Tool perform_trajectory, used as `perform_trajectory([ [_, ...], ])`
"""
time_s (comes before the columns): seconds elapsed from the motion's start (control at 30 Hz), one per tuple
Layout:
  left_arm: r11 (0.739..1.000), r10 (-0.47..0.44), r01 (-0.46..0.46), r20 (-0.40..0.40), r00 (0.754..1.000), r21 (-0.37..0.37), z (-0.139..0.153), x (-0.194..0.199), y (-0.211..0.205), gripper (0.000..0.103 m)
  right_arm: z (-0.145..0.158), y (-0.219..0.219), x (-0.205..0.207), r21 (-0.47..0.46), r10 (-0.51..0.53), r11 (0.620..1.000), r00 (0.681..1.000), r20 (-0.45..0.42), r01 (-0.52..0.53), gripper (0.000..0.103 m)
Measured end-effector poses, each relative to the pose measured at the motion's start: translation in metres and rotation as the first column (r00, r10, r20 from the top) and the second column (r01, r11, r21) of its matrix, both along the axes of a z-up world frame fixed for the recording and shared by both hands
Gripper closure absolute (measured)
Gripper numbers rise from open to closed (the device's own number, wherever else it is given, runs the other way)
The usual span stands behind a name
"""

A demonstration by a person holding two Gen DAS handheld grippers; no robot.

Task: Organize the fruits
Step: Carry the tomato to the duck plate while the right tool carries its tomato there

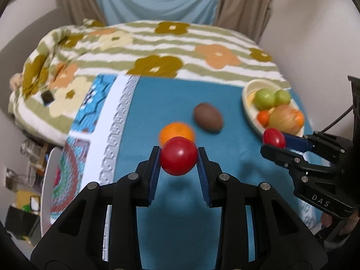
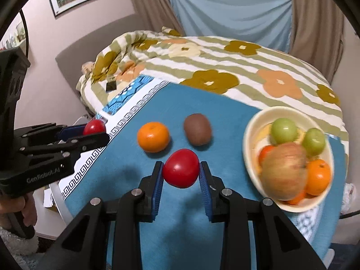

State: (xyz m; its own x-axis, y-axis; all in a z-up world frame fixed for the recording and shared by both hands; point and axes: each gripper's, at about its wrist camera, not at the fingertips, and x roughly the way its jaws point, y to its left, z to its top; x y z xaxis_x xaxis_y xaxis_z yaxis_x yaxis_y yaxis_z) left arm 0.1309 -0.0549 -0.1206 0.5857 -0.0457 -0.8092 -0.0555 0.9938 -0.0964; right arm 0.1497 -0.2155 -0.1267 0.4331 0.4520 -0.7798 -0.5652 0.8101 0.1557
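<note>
On the teal-blue tablecloth (image 2: pixel 126 202), lifted clear of it: left gripper (image 1: pixel 178 157) clamped on a round glossy red tomato-like fruit (image 1: pixel 178 156), right gripper (image 2: pixel 181 169) clamped on a second red fruit of the same kind (image 2: pixel 181 168). Blue pads press both sides of each; shadows sit on the cloth under them.

Right wrist view: loose orange mandarin (image 2: pixel 153 137) at 11 o'clock of the held fruit, brown oval kiwi (image 2: pixel 197 129) at 1 o'clock, both lying on the cloth, just apart from each other. Cream oval bowl (image 2: pixel 249 135) at 3 o'clock, near the table's right edge, loaded with two green apples (image 2: pixel 284 129), a big red-yellow apple (image 2: pixel 284 171) (blurred) and oranges (image 2: pixel 318 173). Nothing lies between the right gripper and the bowl rim.

Left gripper shows at 9 o'clock over the cloth's white key-pattern border (image 2: pixel 135 114). Flowered striped quilt (image 2: pixel 225 56) behind the table, blue sheet and beige curtains beyond.
</note>
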Motion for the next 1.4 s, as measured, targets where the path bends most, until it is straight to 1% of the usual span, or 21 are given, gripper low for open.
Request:
perform_trajectory([
  [0.1,0.999,-0.040,0.040,0.026,0.999,-0.013,0.011,0.012,-0.021,0.067,0.012,-0.023,0.007,0.005,-0.039,0.999,0.999,0.014,0.039,0.074],
  [0.2,0.996,-0.089,0.089,0.034,0.995,-0.018,0.016,0.027,-0.039,0.067,0.023,-0.046,0.018,0.005,-0.085,0.996,0.996,0.035,0.085,0.074],
  [0.33,0.985,-0.170,0.171,0.039,0.985,-0.013,0.021,0.057,-0.062,0.067,0.032,-0.074,0.036,0.006,-0.155,0.988,0.986,0.055,0.155,0.074],
  [0.43,0.976,-0.216,0.217,0.042,0.976,-0.030,0.020,0.077,-0.075,0.067,0.036,-0.092,0.052,0.016,-0.218,0.976,0.974,0.054,0.217,0.074],
  [0.6,0.956,-0.288,0.288,0.011,0.958,-0.056,0.008,0.114,-0.099,0.067,0.037,-0.114,0.079,0.009,-0.309,0.951,0.950,0.033,0.309,0.074],
  [0.8,0.936,-0.349,0.346,-0.043,0.936,-0.062,-0.016,0.146,-0.116,0.067,0.027,-0.125,0.101,0.005,-0.370,0.929,0.929,0.008,0.370,0.074],
  [1.0,0.912,-0.410,0.407,-0.100,0.906,-0.054,-0.040,0.172,-0.133,0.067,0.015,-0.127,0.116,0.012,-0.404,0.915,0.914,-0.024,0.404,0.074],
  [1.1,0.901,-0.433,0.431,-0.122,0.893,-0.037,-0.048,0.179,-0.140,0.067,0.010,-0.127,0.123,0.009,-0.411,0.911,0.911,-0.037,0.412,0.074],
  [1.27,0.890,-0.452,0.455,-0.143,0.880,-0.015,-0.055,0.184,-0.142,0.066,0.005,-0.126,0.131,0.007,-0.419,0.908,0.907,-0.050,0.420,0.074],
  [1.3,0.887,-0.460,0.462,-0.143,0.877,-0.021,-0.056,0.184,-0.142,0.064,0.005,-0.126,0.132,0.006,-0.420,0.907,0.906,-0.050,0.421,0.074],
  [1.33,0.884,-0.465,0.466,-0.144,0.874,-0.027,-0.056,0.184,-0.142,0.059,0.005,-0.126,0.133,0.005,-0.420,0.907,0.906,-0.051,0.421,0.074],
  [1.37,0.884,-0.466,0.468,-0.143,0.873,-0.025,-0.055,0.183,-0.141,0.037,0.004,-0.126,0.134,0.005,-0.421,0.907,0.906,-0.051,0.422,0.074],
  [1.4,0.886,-0.460,0.463,-0.134,0.878,-0.010,-0.054,0.183,-0.140,0.009,0.004,-0.126,0.135,0.005,-0.421,0.907,0.905,-0.052,0.422,0.074],
])
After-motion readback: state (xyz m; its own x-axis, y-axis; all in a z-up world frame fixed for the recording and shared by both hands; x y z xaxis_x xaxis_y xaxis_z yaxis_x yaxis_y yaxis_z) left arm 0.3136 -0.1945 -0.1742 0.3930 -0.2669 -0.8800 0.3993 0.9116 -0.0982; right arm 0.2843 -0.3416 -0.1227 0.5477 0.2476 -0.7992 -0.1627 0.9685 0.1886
